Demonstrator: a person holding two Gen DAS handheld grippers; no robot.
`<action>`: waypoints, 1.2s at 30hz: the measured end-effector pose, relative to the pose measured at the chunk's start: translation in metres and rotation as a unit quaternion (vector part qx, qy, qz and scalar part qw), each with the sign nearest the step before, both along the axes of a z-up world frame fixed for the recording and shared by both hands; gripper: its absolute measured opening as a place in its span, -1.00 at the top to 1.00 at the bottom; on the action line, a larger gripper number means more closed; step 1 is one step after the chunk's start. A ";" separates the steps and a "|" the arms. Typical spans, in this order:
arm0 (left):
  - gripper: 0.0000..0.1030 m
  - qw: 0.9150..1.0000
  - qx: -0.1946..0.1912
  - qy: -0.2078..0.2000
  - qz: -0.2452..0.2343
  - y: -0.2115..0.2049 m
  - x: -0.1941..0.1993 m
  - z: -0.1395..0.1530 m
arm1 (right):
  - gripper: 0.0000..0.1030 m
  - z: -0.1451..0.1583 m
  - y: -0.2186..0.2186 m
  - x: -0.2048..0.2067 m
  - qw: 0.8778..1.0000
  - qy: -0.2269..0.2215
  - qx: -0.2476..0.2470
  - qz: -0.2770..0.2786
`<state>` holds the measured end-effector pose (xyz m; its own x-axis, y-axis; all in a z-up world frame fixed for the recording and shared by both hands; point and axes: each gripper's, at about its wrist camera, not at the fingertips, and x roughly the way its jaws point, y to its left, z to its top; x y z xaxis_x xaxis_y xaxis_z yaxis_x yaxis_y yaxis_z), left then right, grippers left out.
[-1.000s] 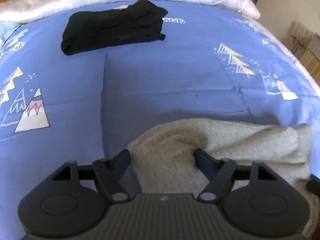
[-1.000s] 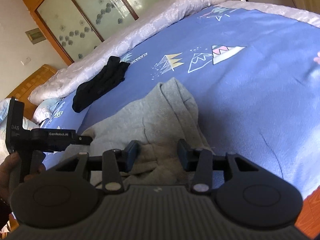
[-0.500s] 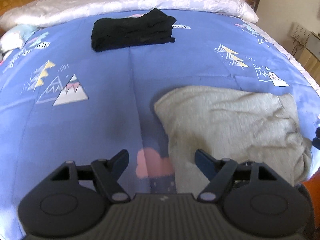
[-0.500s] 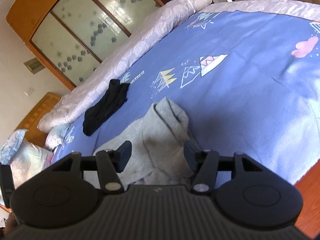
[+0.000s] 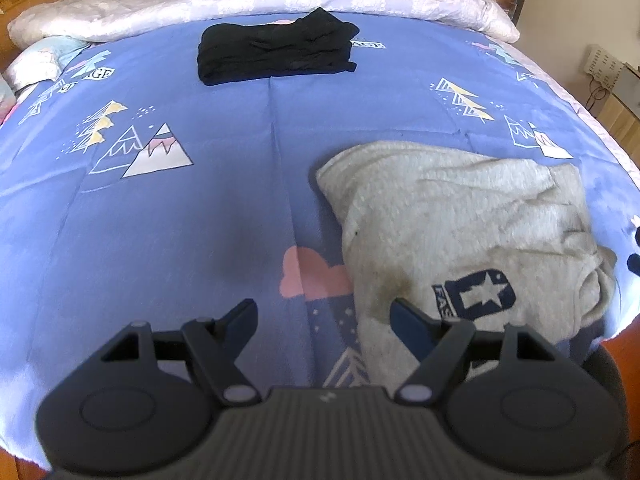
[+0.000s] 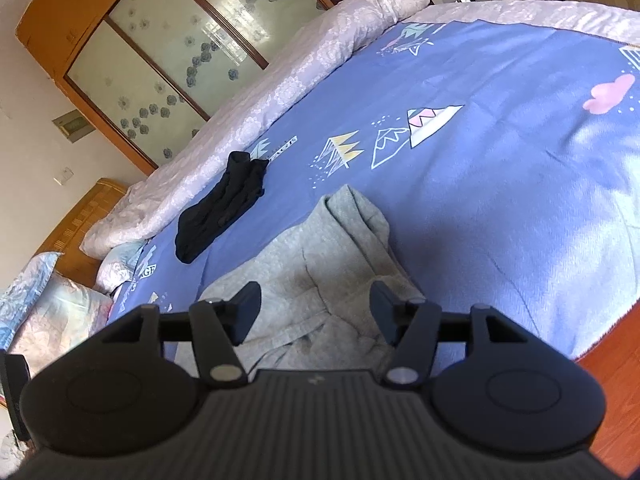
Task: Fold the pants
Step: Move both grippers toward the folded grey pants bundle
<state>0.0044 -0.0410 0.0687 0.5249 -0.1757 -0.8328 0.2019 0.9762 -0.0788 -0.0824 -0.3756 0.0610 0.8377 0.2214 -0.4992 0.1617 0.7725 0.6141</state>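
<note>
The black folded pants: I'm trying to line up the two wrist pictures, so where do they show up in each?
Left wrist view: the black folded pants lie at top centre, just below the pale quilt.
Right wrist view: they lie left of centre, beyond the grey pants.
Shared landmark: the pink-topped mountain print on the blue bedspread.

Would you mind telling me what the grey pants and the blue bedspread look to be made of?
The grey pants look like a thick cotton-type fleece knit: matte, fuzzy and heathered, falling in soft rounded folds, with a printed dark star badge. The blue bedspread looks like a thin, smooth woven sheet, probably cotton or a blend: flat printed mountains, sharp crease lines, little sheen.
</note>
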 end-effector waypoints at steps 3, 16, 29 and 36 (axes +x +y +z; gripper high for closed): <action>-0.46 1.000 0.003 -0.001 0.005 0.001 -0.005 0.002 | -0.23 0.002 0.002 -0.001 1.000 -0.005 0.001 0.003; -0.47 1.000 0.015 -0.010 0.020 0.004 -0.036 0.006 | -0.25 0.009 0.021 -0.004 0.999 -0.023 -0.002 0.026; -0.52 0.999 0.028 -0.017 0.029 0.008 -0.051 0.005 | -0.28 0.008 0.031 -0.003 0.999 -0.021 -0.010 0.040; -0.54 0.999 0.031 -0.015 0.031 0.008 -0.045 0.006 | -0.30 0.008 0.026 -0.005 0.999 -0.024 -0.007 0.034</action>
